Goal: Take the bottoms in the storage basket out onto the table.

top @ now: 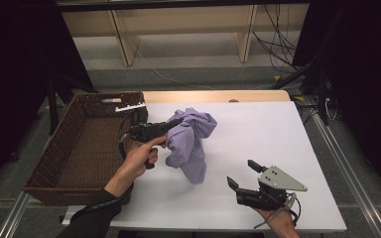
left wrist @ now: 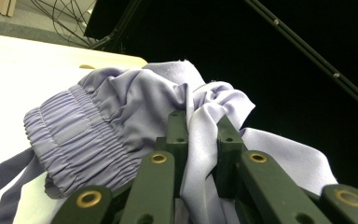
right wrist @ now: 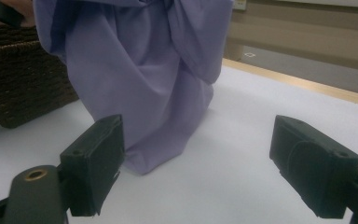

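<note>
A lilac garment with an elastic waistband hangs bunched above the white table, its lower end touching the surface. My left gripper is shut on a fold of the garment, the cloth pinched between its jaws. My right gripper rests low near the table's front edge, to the right of the garment, jaws wide open with nothing between them. In the right gripper view the garment hangs ahead of the fingertips.
A dark woven basket stands at the table's left side, close to my left hand. A wooden table edge runs along the back. Cables and shelf legs lie on the floor beyond.
</note>
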Motion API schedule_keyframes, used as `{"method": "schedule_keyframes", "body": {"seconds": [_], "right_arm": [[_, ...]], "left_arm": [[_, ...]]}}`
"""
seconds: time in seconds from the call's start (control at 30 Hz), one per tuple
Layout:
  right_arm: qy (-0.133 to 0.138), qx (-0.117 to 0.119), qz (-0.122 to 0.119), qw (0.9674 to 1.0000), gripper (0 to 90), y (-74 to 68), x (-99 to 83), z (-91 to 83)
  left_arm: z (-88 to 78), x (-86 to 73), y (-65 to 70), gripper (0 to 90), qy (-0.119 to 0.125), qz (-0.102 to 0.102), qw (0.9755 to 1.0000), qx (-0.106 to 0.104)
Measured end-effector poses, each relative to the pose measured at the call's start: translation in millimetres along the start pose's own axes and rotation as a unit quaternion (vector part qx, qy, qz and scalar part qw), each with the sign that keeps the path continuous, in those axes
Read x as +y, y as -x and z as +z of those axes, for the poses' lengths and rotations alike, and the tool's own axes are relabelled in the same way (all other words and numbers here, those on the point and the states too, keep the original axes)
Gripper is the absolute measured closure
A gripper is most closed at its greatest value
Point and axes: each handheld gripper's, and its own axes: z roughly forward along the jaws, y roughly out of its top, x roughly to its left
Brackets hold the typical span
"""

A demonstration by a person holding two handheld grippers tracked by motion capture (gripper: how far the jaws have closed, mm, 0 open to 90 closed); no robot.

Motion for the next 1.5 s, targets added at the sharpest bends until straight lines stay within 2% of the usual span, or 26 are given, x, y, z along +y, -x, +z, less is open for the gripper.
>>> {"method": "schedule_keyframes", "body": {"seconds": [0.3, 0.87, 1.5], "right_arm": [[0.001, 0.001, -0.001, 1.0, 18.9, -0.4, 0.1, -0.2], [0.001, 0.001, -0.005, 1.0, 18.9, -0.8, 0.4, -0.8], [0.0, 0.002, -0.005, 1.0, 18.9, -0.8, 0.4, -0.8]], "left_arm": [[11.6, -8.8, -6.1, 79.5, -0.007, -0.005, 0.9999, 0.011], [37.4, -34.0, -17.7, 78.0, -0.045, -0.007, 0.9987, 0.023], [47.6, -46.1, -23.1, 74.3, -0.065, -0.002, 0.9975, 0.028]]}}
